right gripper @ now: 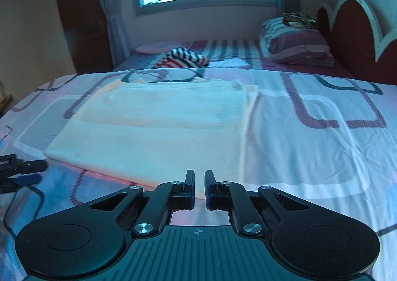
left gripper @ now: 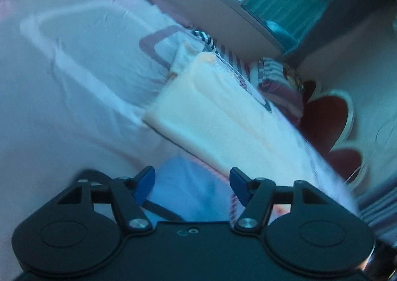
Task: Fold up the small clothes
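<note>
cream garment (right gripper: pixel 158 127): folded flat, mid-frame on bed sheet (right gripper: pixel 322 152) | right gripper (right gripper: pixel 199 181): jaws nearly together, nothing between | left gripper (left gripper: pixel 192 183): jaws apart, empty

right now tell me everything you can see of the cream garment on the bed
The cream garment lies flat on the patterned sheet, folded into a rough rectangle, with one fold line running across it and a layered edge on its right. It looks like soft knit cloth. Small tabs stick out at its far edge. Neither gripper touches it; the right gripper hangs just before its near edge.
</note>
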